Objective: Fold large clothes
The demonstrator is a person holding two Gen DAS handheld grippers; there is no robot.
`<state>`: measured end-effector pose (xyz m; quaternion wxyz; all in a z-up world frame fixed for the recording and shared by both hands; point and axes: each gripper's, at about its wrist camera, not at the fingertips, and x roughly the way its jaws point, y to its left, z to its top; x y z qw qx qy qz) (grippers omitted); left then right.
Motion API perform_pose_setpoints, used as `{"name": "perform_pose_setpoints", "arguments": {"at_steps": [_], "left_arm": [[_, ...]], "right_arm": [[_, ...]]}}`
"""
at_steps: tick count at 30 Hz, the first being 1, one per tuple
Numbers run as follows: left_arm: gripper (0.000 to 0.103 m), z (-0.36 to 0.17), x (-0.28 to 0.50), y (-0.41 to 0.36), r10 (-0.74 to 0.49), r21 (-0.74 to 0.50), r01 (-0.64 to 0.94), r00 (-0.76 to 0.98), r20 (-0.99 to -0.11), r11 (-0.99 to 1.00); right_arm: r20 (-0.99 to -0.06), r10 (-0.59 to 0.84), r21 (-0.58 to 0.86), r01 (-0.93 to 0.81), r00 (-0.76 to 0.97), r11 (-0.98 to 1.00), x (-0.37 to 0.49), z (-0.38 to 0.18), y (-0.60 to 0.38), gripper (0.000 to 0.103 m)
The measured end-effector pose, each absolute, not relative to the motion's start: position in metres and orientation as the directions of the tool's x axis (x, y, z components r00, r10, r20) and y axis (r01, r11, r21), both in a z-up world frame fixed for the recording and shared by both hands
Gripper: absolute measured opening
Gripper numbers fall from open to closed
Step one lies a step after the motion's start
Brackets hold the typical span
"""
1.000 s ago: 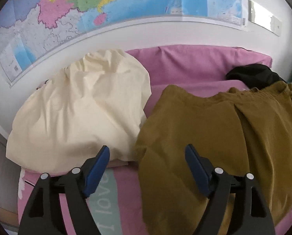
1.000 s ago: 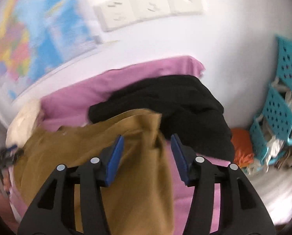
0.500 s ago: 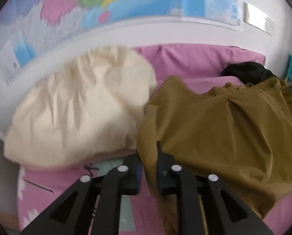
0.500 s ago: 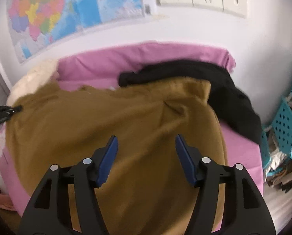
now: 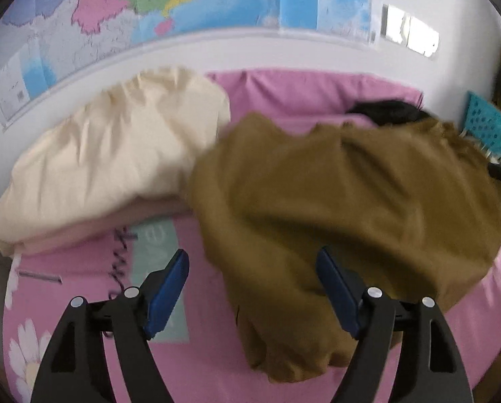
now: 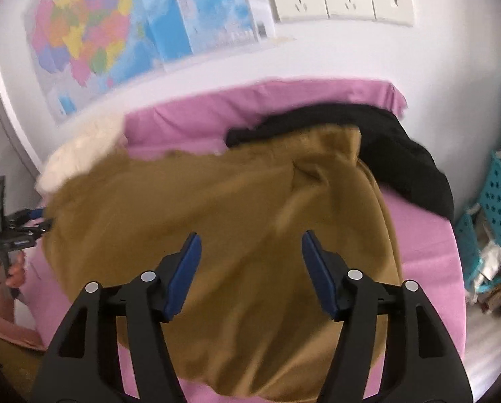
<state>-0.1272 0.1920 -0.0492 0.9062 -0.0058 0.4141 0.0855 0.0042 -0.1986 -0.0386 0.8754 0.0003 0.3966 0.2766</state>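
Observation:
A mustard-brown garment (image 5: 351,208) lies spread and rumpled on the pink bed (image 5: 82,268); it also fills the right wrist view (image 6: 217,221). My left gripper (image 5: 252,288) is open and empty above the garment's near left edge. My right gripper (image 6: 250,268) is open and empty above the garment's middle. The left gripper also shows at the left edge of the right wrist view (image 6: 32,221), beside the garment's edge.
A cream garment (image 5: 109,158) is heaped at the back left. A black garment (image 6: 401,154) lies at the back right, partly under the brown one. A map (image 5: 149,10) and wall sockets (image 6: 341,0) hang behind. Teal baskets (image 6: 499,194) stand to the right.
My left gripper shut at the brown garment's left edge half a second ago and has opened again, pulled back. The garment has shifted and bunched. The right gripper stayed open over it.

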Motion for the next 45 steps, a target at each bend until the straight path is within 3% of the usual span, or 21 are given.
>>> {"name": "perform_pose_setpoints", "arguments": {"at_steps": [4,9,16,22,26,36,45], "left_arm": [[0.078,-0.057,-0.131,0.202,0.109,-0.021,-0.188,0.650,-0.752,0.982],[0.076,-0.046,-0.147,0.198,0.124,-0.025,-0.214,0.651,-0.748,0.976],[0.077,-0.052,-0.189,0.198,-0.101,-0.215,-0.112,0.619,-0.779,0.970],[0.077,-0.073,-0.201,0.186,-0.274,-0.364,-0.059,0.551,-0.788,0.929],[0.077,-0.076,-0.194,0.170,-0.304,-0.397,-0.049,0.560,-0.771,0.916],[0.088,-0.077,-0.164,0.151,-0.246,-0.384,-0.125,0.580,-0.776,0.915],[0.090,-0.077,-0.160,0.150,-0.220,-0.372,-0.155,0.582,-0.783,0.915]], "right_arm": [[-0.693,0.503,0.293,-0.436,0.516,0.851,0.011,-0.054,-0.209,0.060],[-0.635,0.578,0.380,-0.444,0.512,0.811,-0.020,-0.030,-0.227,0.065],[-0.541,0.749,0.639,-0.392,0.384,0.662,-0.069,-0.041,-0.279,0.080],[-0.556,0.750,0.723,-0.237,0.358,0.649,-0.071,-0.074,-0.288,0.082],[-0.561,0.753,0.739,-0.200,0.344,0.643,-0.062,-0.083,-0.277,0.082],[-0.572,0.702,0.709,-0.176,0.424,0.683,-0.048,-0.083,-0.257,0.086],[-0.577,0.685,0.721,-0.116,0.444,0.683,-0.049,-0.085,-0.260,0.085]]}}
